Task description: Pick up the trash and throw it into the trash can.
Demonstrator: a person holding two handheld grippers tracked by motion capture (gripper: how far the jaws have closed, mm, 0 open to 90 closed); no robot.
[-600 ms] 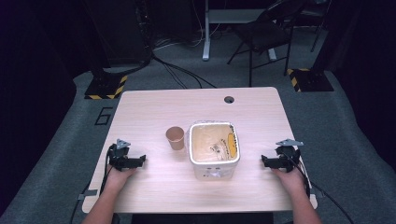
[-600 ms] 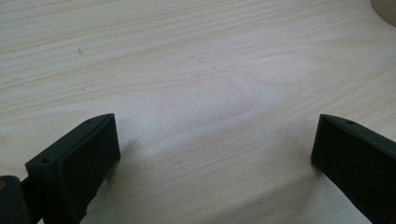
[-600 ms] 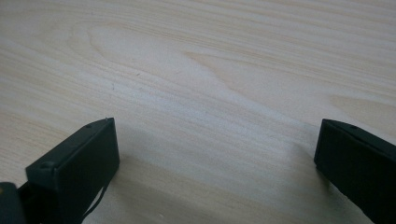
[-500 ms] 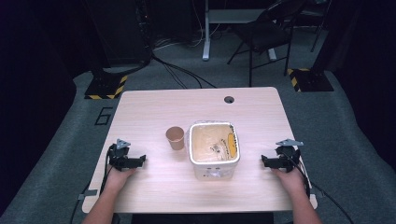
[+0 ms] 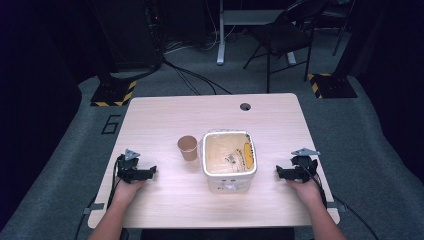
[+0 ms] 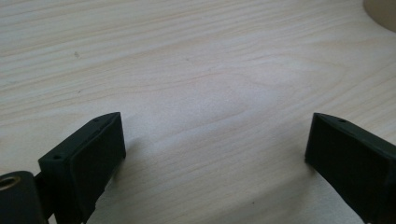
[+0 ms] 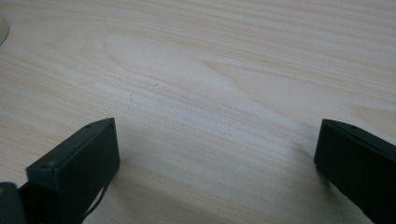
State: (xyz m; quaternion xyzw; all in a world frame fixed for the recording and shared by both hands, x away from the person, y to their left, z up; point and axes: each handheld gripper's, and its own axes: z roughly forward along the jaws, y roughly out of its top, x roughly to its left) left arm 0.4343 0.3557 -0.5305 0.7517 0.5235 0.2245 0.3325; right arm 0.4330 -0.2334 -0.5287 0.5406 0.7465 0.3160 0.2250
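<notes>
Tub (image 5: 229,160) mid-table (image 5: 165,120), upright; paper cup (image 5: 187,147) just left.
Left gripper (image 5: 150,172) and right gripper (image 5: 280,172) flank tub, jaws wide apart, empty.

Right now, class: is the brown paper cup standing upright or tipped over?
Upright: the brown paper cup stands on its base on the table, open mouth facing up.

— What sits mid-frame?
— A pale wooden table (image 5: 165,115). On it a brown paper cup (image 5: 187,148) stands upright, just left of a white square tub (image 5: 227,184).
— Anything inside the tub?
— A yellow strip (image 5: 246,154) along its right side; the other bits are too small to tell.
— And higher up?
— A dark round hole (image 5: 245,106) near the table's upper edge, a black chair (image 5: 280,35) at upper right, and yellow-and-black striped bases (image 5: 114,93) on the grey carpet.
</notes>
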